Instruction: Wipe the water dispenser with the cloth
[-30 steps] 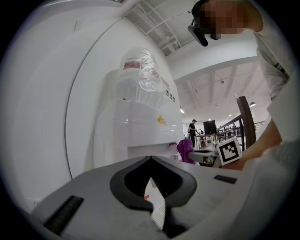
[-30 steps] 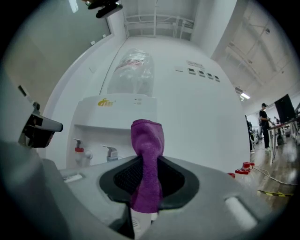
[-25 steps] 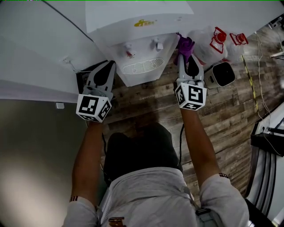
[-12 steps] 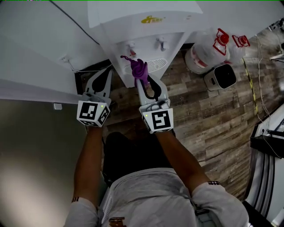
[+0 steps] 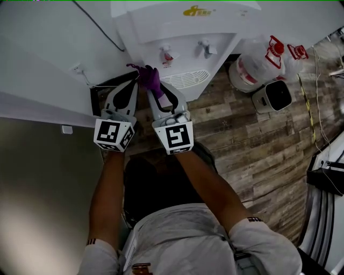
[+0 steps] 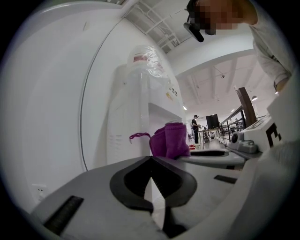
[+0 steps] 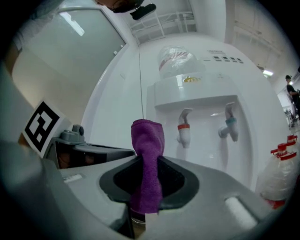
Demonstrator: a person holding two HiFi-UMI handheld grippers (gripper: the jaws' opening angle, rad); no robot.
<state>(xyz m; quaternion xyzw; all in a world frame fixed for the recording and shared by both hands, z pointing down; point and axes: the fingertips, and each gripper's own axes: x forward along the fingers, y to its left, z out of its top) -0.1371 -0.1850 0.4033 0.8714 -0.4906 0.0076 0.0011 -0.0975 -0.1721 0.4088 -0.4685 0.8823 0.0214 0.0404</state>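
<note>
Cloth (image 7: 147, 150) was held clamped in right gripper (image 7: 146, 197), sticking out ahead of its jaws | dispenser (image 7: 206, 117) was seen just beyond, contact unclear | left gripper (image 6: 151, 161) was kept closed, empty, alongside | step judged: approach; pressing and stroking needed next.

- White plastic water dispenser (image 5: 177, 32): yellow logo (image 5: 193, 11) on the front; one tap with a red band (image 7: 183, 127), the other teal (image 7: 229, 123).
- Purple soft-pile cloth (image 5: 149, 79), plain, no pattern.
- Left gripper (image 5: 134, 82) and right gripper (image 5: 154, 91): pale grey shells, black linings on the jaws, black-and-white square markers on the cubes.
- Clear plastic water bottle (image 5: 258, 62), right of the dispenser: red cap, red-and-white label.
- Wood-plank floor (image 5: 252, 139) below the dispenser: streaked grey-brown boards.
</note>
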